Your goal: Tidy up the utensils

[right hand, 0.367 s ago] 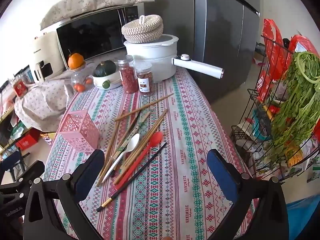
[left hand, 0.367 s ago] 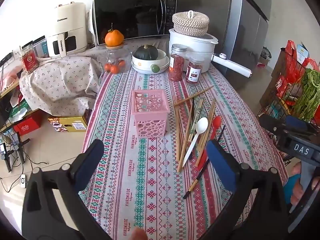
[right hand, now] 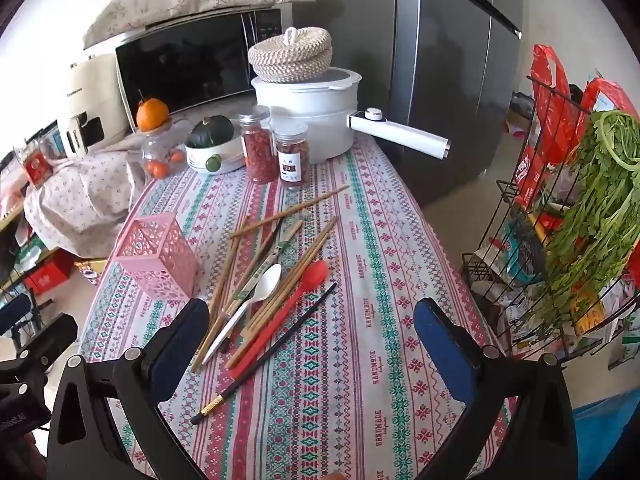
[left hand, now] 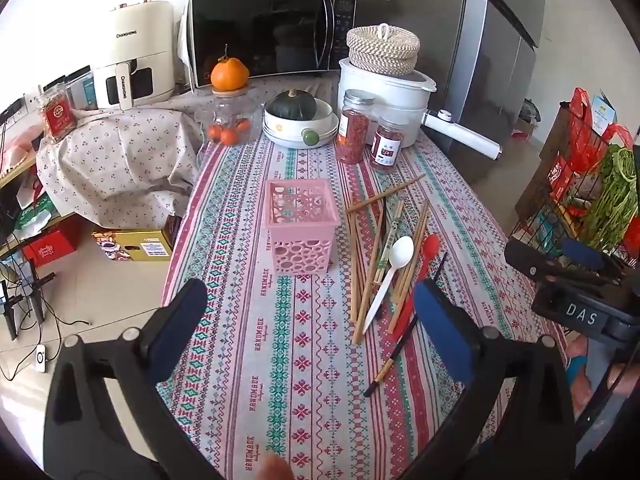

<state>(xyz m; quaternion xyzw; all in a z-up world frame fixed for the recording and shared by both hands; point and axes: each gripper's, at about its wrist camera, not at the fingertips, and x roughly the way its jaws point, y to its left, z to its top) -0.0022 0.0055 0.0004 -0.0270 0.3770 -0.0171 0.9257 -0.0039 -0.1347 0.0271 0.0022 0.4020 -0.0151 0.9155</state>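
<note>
Left gripper (left hand: 310, 320) jaws spread wide, nothing between the blue pads, hovering over the near edge of the table (left hand: 248, 360). Right gripper (right hand: 312, 330) same – fully open, empty, over the near right part.

Table is covered in a woven-pattern cloth, red/green/white bands. Pink basket (left hand: 301, 229) – square plastic, perforated with round holes – stands upright mid-table toward the left edge, nothing visible inside it.

Utensils lie loose just right of the basket, overlapping in a rough fan: thin wooden chopsticks (right hand: 224, 280), a white spoon (right hand: 256, 300) of glossy plastic across them, a red spoon (right hand: 296, 296) with a long slim handle, and a black chopstick (right hand: 276, 344) with a gold band at its near end.

Far edge: white pot (right hand: 308, 116) with a stick handle, coiled woven lid on top; two clear jars (right hand: 272, 152) of red contents in front.
</note>
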